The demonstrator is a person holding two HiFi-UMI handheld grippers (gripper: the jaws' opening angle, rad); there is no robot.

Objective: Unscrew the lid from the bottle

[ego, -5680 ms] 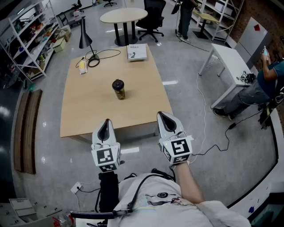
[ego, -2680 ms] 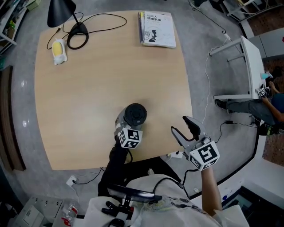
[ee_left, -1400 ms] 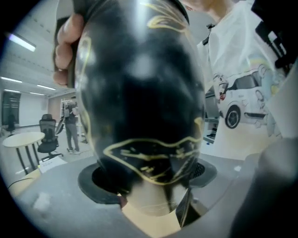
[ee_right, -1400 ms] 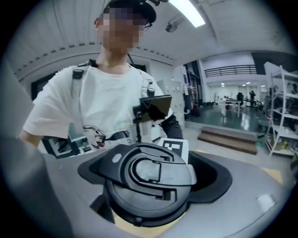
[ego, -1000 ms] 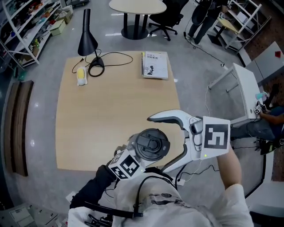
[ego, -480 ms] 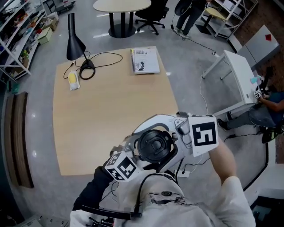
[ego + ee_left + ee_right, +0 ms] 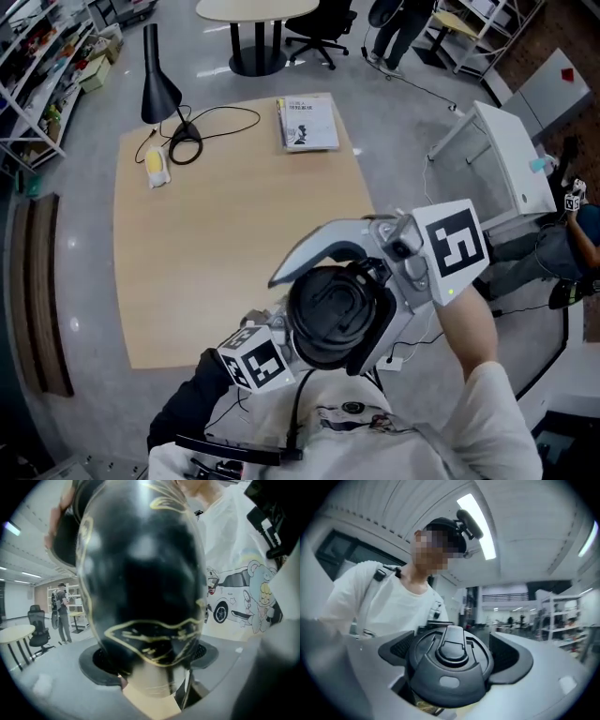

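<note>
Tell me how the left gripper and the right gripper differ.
The left gripper clamps the dark body of the bottle; the right gripper grips its lid, its jaws having just been closing round it. In the head view the left gripper is mostly hidden under the bottle, while the right gripper's jaws curve in plain sight round the lid. Both hold the one bottle, raised above the table.

No legible text anywhere
</note>
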